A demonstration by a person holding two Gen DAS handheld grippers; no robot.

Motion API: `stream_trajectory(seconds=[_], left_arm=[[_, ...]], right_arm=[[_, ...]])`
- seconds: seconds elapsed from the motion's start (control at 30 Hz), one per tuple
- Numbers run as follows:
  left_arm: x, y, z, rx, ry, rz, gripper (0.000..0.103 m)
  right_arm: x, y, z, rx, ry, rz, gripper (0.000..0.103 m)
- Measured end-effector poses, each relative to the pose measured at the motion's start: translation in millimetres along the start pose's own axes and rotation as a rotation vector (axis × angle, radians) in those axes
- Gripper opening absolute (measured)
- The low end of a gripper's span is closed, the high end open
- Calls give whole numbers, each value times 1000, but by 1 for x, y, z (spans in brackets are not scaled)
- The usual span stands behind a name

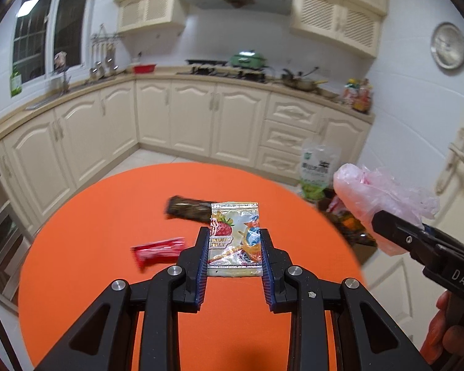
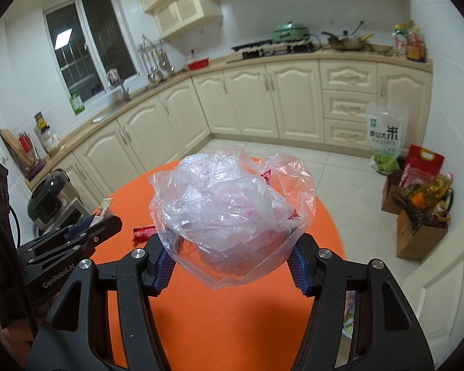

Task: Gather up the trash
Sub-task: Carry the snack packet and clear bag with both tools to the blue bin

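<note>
Holding 1 jelly packet (image 1: 234, 238), 1 bag (image 2: 229, 213)

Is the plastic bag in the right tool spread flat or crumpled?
Crumpled: the plastic bag bulges as a creased ball between the right tool's fingers.

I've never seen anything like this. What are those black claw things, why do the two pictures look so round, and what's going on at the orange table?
There is no robot here. A person holds a two-finger grabbing tool in each hand, and each tool has a wide-angle camera looking along its fingers, which bends the picture round.

One picture is from the left gripper. It holds a fruit jelly packet upright between its fingers. Beyond it, on the orange table, lie a red wrapper and a dark wrapper. The other tool and part of the person's hand show at the right edge.

The other picture is from the right gripper, closed on a crumpled clear plastic bag, probably meant for the trash.
</note>
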State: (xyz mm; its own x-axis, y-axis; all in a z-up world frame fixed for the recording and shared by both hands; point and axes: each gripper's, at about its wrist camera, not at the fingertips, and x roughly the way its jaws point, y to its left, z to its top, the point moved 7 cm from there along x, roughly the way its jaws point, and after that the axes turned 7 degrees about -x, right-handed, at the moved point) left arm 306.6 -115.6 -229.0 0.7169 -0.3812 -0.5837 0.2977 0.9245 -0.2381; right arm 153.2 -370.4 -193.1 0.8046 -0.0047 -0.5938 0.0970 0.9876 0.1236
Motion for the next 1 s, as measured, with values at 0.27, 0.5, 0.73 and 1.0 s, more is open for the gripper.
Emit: stream_trajectory(seconds=[0.27,0.5,0.73,1.0], left_arm=[[-44,-76,-40,95,-25,-125,26],[-45,-139,-69,175,25,-234,26],[7,-186,-81,225,135,-265,26],[110,-230,-90,275,301,-253,26]], right_arm=[[-82,-65,-15,80,-91,-87,58],[-124,-150,-41,196,-102,-211,58],[-114,-235,-79,319,-30,-293,58],[-58,-305,-131,447,106,-313,58]])
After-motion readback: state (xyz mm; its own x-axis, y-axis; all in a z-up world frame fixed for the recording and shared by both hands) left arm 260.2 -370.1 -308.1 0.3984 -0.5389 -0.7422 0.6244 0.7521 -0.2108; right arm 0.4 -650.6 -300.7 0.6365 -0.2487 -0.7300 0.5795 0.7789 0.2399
